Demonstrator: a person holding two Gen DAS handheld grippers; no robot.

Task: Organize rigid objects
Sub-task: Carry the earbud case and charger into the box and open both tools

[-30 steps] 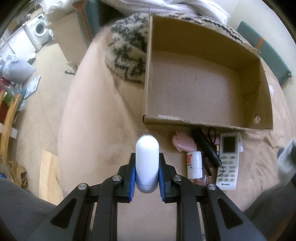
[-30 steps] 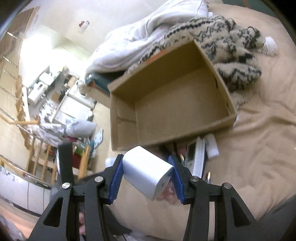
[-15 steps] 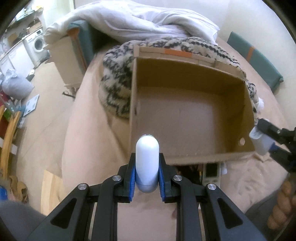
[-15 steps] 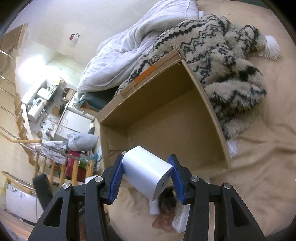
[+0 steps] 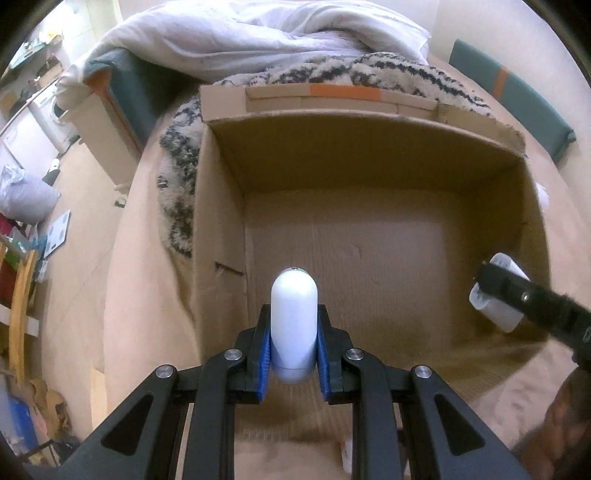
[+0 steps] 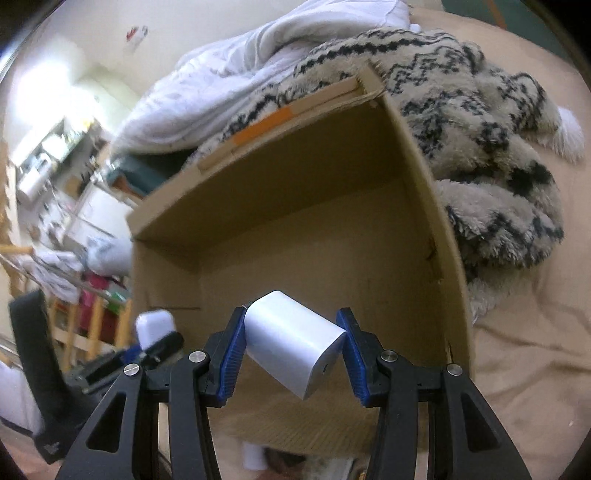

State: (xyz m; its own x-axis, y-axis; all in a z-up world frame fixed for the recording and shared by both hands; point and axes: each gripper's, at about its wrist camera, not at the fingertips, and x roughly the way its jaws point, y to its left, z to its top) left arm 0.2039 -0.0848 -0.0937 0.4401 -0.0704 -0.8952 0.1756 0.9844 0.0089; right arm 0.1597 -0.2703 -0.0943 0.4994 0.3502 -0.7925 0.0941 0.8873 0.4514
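My left gripper [image 5: 293,354] is shut on a white rounded capsule-shaped case [image 5: 294,317] and holds it over the front left of an open cardboard box [image 5: 369,140]. My right gripper [image 6: 291,354] is shut on a white charger block [image 6: 295,347] and holds it over the box's [image 6: 448,258] front right part. The box floor looks bare. In the left wrist view the right gripper [image 5: 517,295] with the charger [image 5: 491,306] shows at the right edge. In the right wrist view the capsule [image 6: 155,326] shows at the left.
The box stands on a beige bed cover [image 5: 147,295]. A black-and-cream patterned fleece [image 6: 498,147] and a white duvet [image 5: 258,33] lie behind and beside it. Small items [image 6: 255,458] peek out below the box's near wall. The room floor [image 5: 55,258] lies to the left.
Both grippers have moved forward from above the small items in front of the box to over the box's inside, each still holding its object.
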